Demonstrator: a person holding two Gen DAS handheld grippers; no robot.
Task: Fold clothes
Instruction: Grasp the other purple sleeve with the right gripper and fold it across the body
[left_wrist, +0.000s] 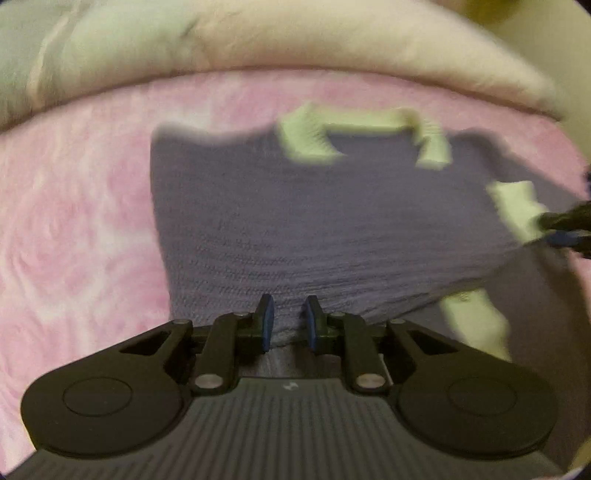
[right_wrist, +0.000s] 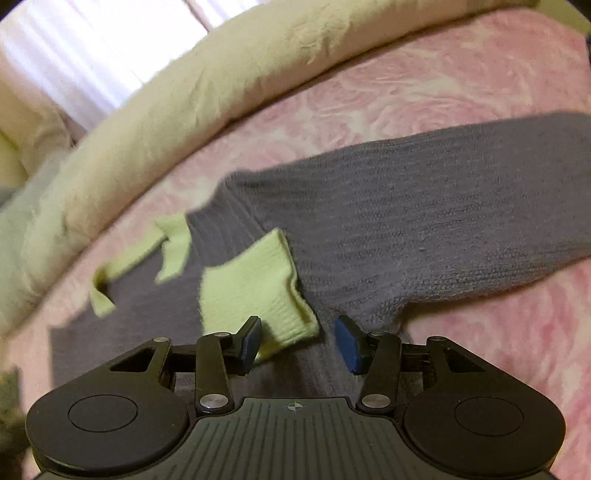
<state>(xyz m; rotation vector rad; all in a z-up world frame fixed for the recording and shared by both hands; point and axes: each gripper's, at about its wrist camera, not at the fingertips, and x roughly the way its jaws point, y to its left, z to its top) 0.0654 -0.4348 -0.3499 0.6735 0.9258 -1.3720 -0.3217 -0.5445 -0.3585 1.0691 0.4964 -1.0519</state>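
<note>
Left tool (left_wrist: 289, 318) pinching grey sweater (left_wrist: 295, 221) hem, jaws narrow. Right tool (right_wrist: 298, 341) spread, pale green cuff (right_wrist: 255, 291) loose between the jaws. Pink bedspread (right_wrist: 443, 92) underneath.

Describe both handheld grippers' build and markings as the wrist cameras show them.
The left gripper and right gripper look alike: black linkage arms with silver pivot pins, blue finger pads, round black side housings, ribbed grey body with a small central mark. No cables or sleeves visible.
</note>
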